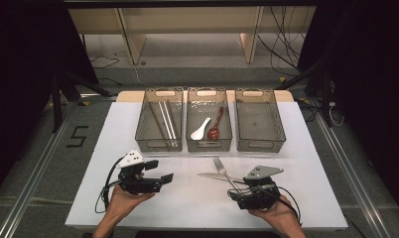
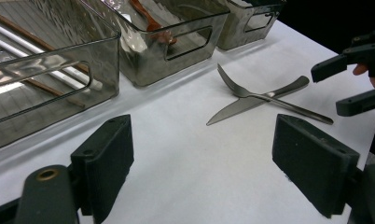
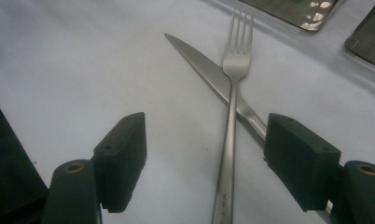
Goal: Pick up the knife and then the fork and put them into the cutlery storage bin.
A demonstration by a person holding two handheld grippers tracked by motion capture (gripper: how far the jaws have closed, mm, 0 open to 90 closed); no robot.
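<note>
White sheeting covers the table [image 1: 138, 124], with dark floor and cables beyond it. My right tool [image 3: 204, 158] has its jaws spread wide and holds nothing; the fork [image 3: 232, 116] runs straight up between them, handle nearest me, tines pointing away. Under the fork, crossing it just ahead of the jaws, lies the knife [image 3: 199, 65], blade angling off to the left and its handle passing close by the right-hand jaw. My left tool [image 2: 202, 163] is also open and empty, resting off to the side with the crossed cutlery ahead and to its right. Farther out stand three clear bins [image 1: 260, 124]; the rightmost looks empty, the others hold chopsticks [image 1: 163, 121] and spoons [image 1: 207, 129]. My worry: closing here could pinch the knife handle along with the fork, or drag the knife as the fork lifts. The thin, slick handle may also twist in the pads.
</note>
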